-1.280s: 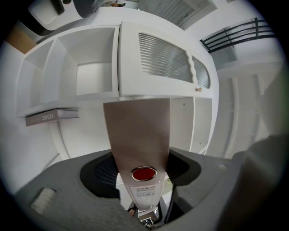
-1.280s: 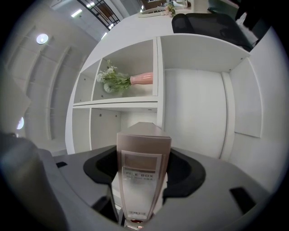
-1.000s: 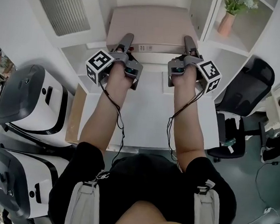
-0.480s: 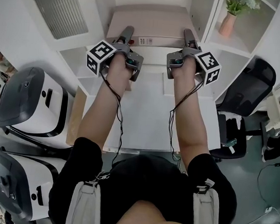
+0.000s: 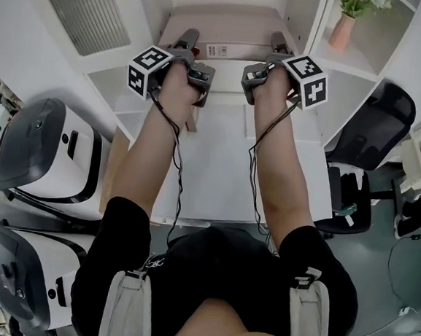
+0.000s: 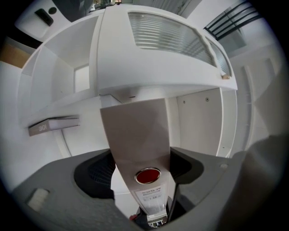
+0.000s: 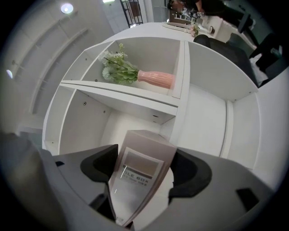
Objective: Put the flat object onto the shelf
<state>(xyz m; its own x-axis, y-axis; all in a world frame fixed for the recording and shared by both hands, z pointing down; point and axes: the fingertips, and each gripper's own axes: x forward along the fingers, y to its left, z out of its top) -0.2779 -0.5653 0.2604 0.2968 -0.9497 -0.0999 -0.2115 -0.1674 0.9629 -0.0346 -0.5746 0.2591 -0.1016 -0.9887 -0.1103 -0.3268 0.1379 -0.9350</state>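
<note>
White shelf (image 5: 307, 70) rises at the back of a pale tabletop (image 5: 218, 164).

Left gripper (image 6: 141, 180): fingers (image 6: 90, 173) stand apart and have just been opening. The near edge of the flat box (image 6: 135, 131) sits between them, and the pads look clear of it. A round red sticker (image 6: 147, 175) and a printed label show on that edge.

Right gripper (image 7: 144, 180): fingers (image 7: 194, 173) are likewise apart and just been opening. The box's other near corner sits between them, unclamped.

From the head view, the box, pinkish-beige, lies flat in the shelf's middle compartment. Its far end is toward the back wall, and one gripper is at each near corner. Both forearms reach level over the tabletop.

Outward:
- A pink vase (image 5: 341, 32) with green sprigs stands in the compartment up and to the right.
- A thin grey case (image 6: 54, 125) lies in the compartment to the left.
- A ribbed-glass cabinet door (image 5: 89, 7) is above left.
- Two white-and-grey machines (image 5: 36, 148) stand off the tabletop's left side.
- A black office chair (image 5: 371, 134) is to its right.
</note>
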